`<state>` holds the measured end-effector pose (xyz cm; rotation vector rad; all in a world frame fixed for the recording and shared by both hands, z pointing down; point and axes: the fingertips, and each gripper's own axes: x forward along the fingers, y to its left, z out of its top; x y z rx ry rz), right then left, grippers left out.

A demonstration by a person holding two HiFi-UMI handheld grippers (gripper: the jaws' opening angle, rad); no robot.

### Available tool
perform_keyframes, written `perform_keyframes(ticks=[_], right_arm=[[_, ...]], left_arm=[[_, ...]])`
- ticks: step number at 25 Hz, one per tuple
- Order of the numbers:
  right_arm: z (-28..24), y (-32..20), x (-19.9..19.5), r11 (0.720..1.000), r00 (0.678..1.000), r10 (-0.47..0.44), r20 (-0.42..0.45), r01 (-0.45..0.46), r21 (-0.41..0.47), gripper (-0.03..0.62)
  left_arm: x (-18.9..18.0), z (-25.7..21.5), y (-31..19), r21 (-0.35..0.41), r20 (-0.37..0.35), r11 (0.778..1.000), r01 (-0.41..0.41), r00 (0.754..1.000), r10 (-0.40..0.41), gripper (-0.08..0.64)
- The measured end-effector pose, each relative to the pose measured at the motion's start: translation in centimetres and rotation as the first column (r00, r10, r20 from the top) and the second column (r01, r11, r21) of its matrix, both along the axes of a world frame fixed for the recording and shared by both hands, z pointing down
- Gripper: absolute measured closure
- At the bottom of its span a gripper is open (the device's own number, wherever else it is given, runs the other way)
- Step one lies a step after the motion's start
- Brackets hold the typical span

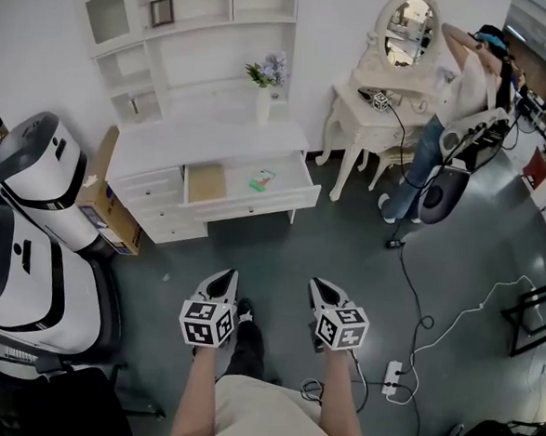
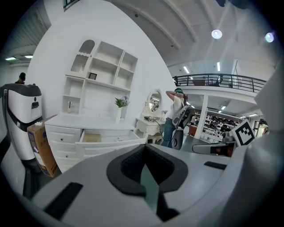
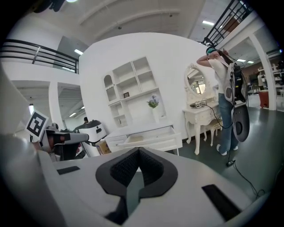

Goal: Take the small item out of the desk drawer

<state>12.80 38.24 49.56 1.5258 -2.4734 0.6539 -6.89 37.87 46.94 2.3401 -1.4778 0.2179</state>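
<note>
Leftward, my left gripper was clenched with nothing between its jaws, well apart from the white desk. The desk drawer stood open, and the small item lay inside toward its right end. My right gripper was likewise clenched and empty.

Left gripper: pale grey tapered shell with a black inner lining; a cube with black-and-white square markers sits at its rear.
Right gripper: same build and colours, with its own marker cube.
Pads: black, finely dimpled, ringed by a dark collar in a smooth grey housing with black rectangular slots.
Person: bare forearms; pale beige garment; dark shoe.
</note>
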Motion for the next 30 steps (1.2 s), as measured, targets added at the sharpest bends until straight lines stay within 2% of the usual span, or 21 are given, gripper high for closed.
perform_keyframes(ticks=[7,12,17,23,30], right_arm=[[1.3,-8.9,-0.5,0.999,1.0,0.004,-0.009,-0.005,-0.043,0.568],[1.5,-15.8,-1.8,0.997,1.0,0.017,-0.01,-0.018,-0.072,0.568],[0.6,-23.2,-3.2,0.998,0.998,0.042,0.053,-0.04,-0.053,0.568],[0.2,-31.4,-5.4,0.998,0.998,0.041,0.048,-0.039,-0.043,0.568],[0.8,-39.7,-8.6,0.999,0.998,0.03,0.056,-0.028,-0.031,0.568]], left_arm=[[0.0,0.6,-10.4,-0.025,-0.011,1.0,-0.004,1.0,0.004,0.545],[-0.6,1.1,-17.7,-0.056,-0.003,0.998,-0.037,0.999,0.037,0.545],[-2.0,1.3,-25.2,-0.068,0.01,0.997,-0.037,0.999,0.038,0.543],[-3.7,1.1,-34.0,-0.067,-0.014,0.996,-0.053,0.999,0.052,0.544],[-6.1,1.6,-41.1,-0.059,0.002,0.995,-0.084,0.996,0.085,0.545]])
